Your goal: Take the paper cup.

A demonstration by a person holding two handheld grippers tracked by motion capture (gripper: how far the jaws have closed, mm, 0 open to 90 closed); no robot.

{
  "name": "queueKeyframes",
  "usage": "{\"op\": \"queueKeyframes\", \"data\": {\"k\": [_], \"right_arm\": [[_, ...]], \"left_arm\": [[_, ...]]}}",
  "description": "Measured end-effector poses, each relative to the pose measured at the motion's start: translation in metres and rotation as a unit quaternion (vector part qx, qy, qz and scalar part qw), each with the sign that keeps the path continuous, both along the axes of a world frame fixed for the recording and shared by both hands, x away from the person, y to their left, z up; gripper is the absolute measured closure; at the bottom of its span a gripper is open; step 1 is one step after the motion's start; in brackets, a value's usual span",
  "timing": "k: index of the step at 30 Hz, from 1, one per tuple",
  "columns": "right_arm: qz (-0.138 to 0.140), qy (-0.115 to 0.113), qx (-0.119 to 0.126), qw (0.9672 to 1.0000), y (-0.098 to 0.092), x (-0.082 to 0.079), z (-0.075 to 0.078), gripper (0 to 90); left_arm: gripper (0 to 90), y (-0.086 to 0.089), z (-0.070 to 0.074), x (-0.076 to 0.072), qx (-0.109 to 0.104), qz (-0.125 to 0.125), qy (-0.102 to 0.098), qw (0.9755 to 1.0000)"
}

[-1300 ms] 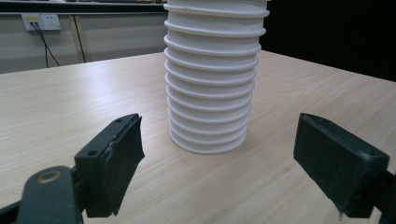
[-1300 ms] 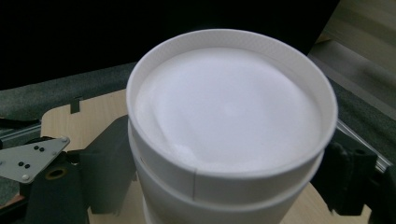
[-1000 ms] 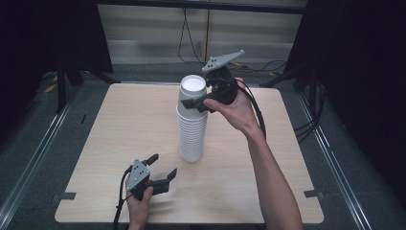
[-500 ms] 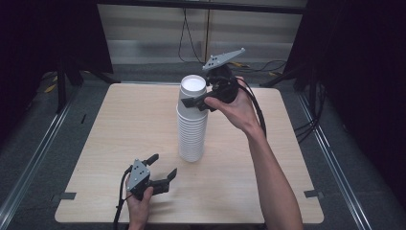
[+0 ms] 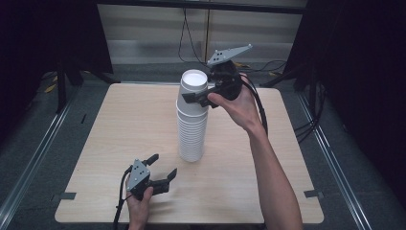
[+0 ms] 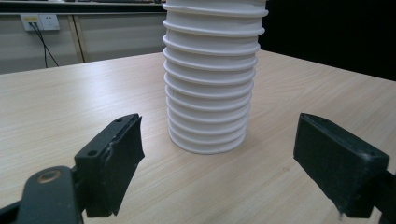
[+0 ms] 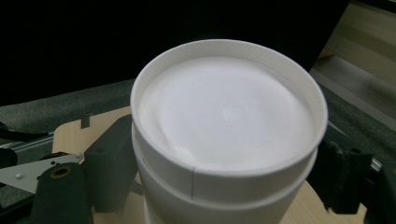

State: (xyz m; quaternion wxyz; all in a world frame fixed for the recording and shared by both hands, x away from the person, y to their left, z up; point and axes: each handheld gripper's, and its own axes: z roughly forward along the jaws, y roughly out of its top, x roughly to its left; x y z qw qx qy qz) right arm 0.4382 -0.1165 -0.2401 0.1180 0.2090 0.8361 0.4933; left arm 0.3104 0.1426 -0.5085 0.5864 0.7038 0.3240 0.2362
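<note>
A tall stack of white paper cups stands upright near the middle of the bench, mouths up, nested so that each rolled rim shows as a ring down the stack's side.

The right tongs are raised to the top of the stack, coming in from its right side. In the right gripper view the two black jaws sit on either side of the top cup, just below its rim; the left jaw lies against the wall, but whether both are pressing cannot be told, so they may be closing on the cup or only bracketing it.

The left tongs rest low on the bench, in front of the stack and to its left, well apart from it. Their jaws are spread wide with nothing between them, pointing toward the stack's base.

The cups are likely very light and thin-walled: a hard squeeze would dent or ovalise one, and the smooth wall may slip. The stiffest place to hold is just under the rolled rim. Nested cups tend to cling, so lifting the top one may drag others up or tip the tall stack; steadying the lower stack with the free tongs would help.
</note>
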Motion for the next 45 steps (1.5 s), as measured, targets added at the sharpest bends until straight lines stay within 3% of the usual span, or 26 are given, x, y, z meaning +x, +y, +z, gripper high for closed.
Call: {"op": "queueKeyframes", "data": {"k": [14,26,40,45], "right_arm": [[-0.009,-0.016,0.044,0.9989,-0.010,-0.003,0.012,20.6],[-0.016,-0.036,0.089,0.9952,-0.017,-0.008,0.018,21.1],[-0.016,-0.051,0.138,0.9890,-0.027,-0.013,0.022,21.4],[-0.016,-0.053,0.164,0.9849,-0.032,-0.014,0.021,21.5]], "left_arm": [[15.7,0.000,0.000,0.000,0.000,0.000,0.000,1.0000],[15.7,0.000,0.000,0.000,0.000,0.000,0.000,1.0000],[15.7,0.000,0.000,0.000,0.002,0.000,0.000,1.0000],[15.7,0.000,0.000,0.000,0.004,-0.001,-0.001,1.0000]]}}
